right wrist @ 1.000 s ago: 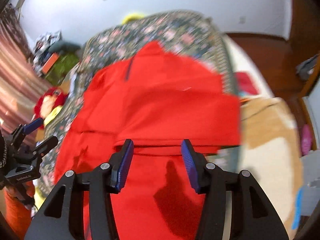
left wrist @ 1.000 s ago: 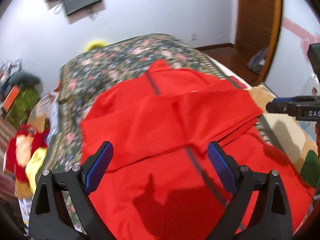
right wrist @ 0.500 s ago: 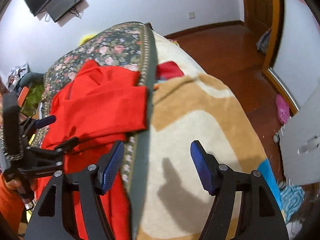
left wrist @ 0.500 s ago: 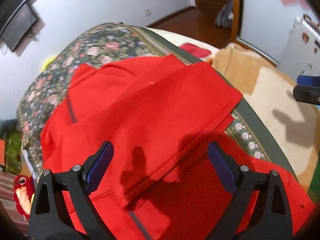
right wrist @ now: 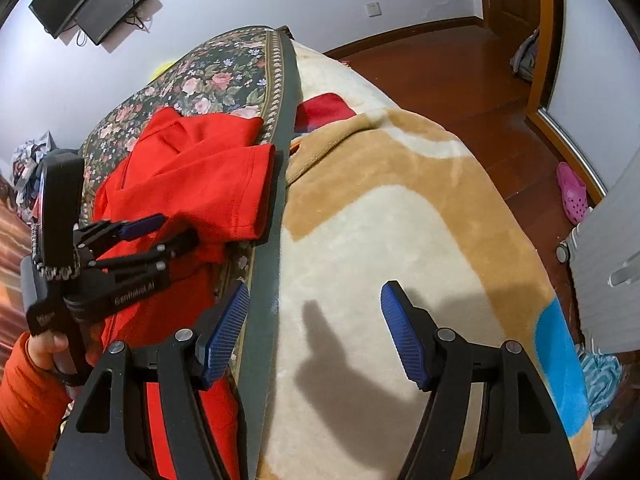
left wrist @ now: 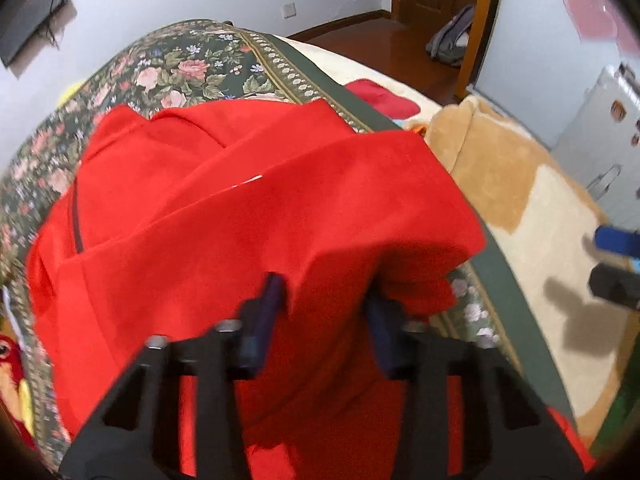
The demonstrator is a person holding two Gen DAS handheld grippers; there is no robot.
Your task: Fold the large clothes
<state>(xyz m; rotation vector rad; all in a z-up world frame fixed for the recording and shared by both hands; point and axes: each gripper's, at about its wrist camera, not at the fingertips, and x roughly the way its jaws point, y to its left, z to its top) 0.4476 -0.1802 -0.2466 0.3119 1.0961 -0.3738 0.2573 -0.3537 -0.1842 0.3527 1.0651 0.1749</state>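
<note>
A large red garment (left wrist: pixel 248 216) lies partly folded on a dark floral bedspread (left wrist: pixel 188 68). My left gripper (left wrist: pixel 326 304) has its fingers narrowed around a raised fold of the red cloth near the garment's right edge; the cloth hides the fingertips. In the right wrist view the left gripper (right wrist: pixel 160 232) sits at the folded red garment (right wrist: pixel 208 176). My right gripper (right wrist: pixel 314 324) is open and empty, above the beige blanket (right wrist: pixel 380 240), to the right of the garment.
The beige and tan blanket (left wrist: pixel 532 220) covers the bed's right side. A small red item (right wrist: pixel 324 108) lies at the blanket's far edge. A wall TV (right wrist: pixel 92 0) hangs behind. Wooden floor (right wrist: pixel 460 64), a door and a pink shoe (right wrist: pixel 572 192) are right.
My left gripper moved forward and closed down onto a fold of the red garment. My right gripper stayed open and swung right, from over the garment to over the beige blanket.
</note>
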